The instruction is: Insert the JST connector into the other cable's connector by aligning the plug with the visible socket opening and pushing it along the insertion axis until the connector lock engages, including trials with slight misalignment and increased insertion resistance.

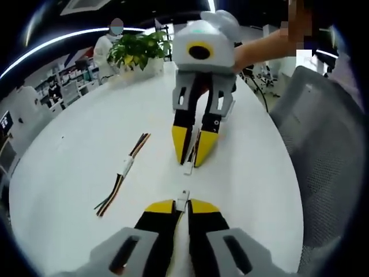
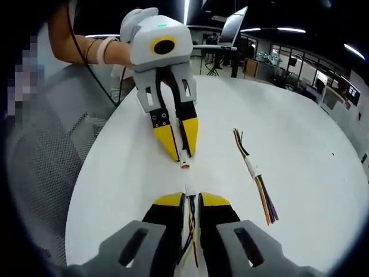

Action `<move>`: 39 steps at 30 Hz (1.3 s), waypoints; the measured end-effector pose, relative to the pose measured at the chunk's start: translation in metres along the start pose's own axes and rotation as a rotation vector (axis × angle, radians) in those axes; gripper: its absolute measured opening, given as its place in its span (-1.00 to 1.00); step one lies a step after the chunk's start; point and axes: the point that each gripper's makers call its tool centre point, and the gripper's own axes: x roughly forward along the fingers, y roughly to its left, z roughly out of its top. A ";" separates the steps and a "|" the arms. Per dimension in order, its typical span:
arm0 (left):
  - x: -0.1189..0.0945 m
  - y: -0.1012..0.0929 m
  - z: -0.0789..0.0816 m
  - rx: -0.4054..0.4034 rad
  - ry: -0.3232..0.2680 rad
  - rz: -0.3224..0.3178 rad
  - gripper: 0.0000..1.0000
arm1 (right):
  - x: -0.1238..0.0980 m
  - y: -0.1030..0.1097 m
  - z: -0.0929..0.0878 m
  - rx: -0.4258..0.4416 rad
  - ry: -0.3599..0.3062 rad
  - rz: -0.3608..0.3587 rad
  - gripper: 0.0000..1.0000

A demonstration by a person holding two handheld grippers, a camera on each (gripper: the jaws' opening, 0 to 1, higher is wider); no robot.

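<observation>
My left gripper (image 1: 183, 204) rises from the bottom of the left gripper view, shut on a small white JST connector (image 1: 183, 197) that pokes out past its yellow tips. Facing it, my right gripper (image 1: 193, 157) is shut on the other cable's connector (image 1: 189, 169). The two connectors point at each other, roughly in line, with a short gap of table between them. In the right gripper view, my right gripper (image 2: 192, 199) pinches its connector (image 2: 188, 191), whose coloured wires trail back between the jaws. Opposite, my left gripper (image 2: 183, 151) holds its connector (image 2: 184, 164).
A spare joined cable pair (image 1: 123, 171) (image 2: 254, 171) with coloured wires lies on the round white table (image 1: 69, 161). A grey mesh chair (image 1: 328, 144) (image 2: 40, 161) stands at the table's edge. A potted plant (image 1: 138, 49) sits at the far side, with a person in white behind it.
</observation>
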 end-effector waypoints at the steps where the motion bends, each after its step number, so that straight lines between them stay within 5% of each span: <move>1: 0.000 0.000 0.000 -0.003 -0.001 -0.006 -1.00 | 0.000 0.000 0.000 0.004 -0.002 0.002 -0.88; 28: 0.002 0.000 0.000 -0.064 0.006 -0.037 -1.00 | -0.005 -0.003 0.002 0.005 0.021 0.007 -0.94; 39: -0.007 0.002 0.018 -0.070 -0.044 -0.034 -1.00 | -0.014 -0.004 0.017 -0.029 0.011 -0.002 -0.94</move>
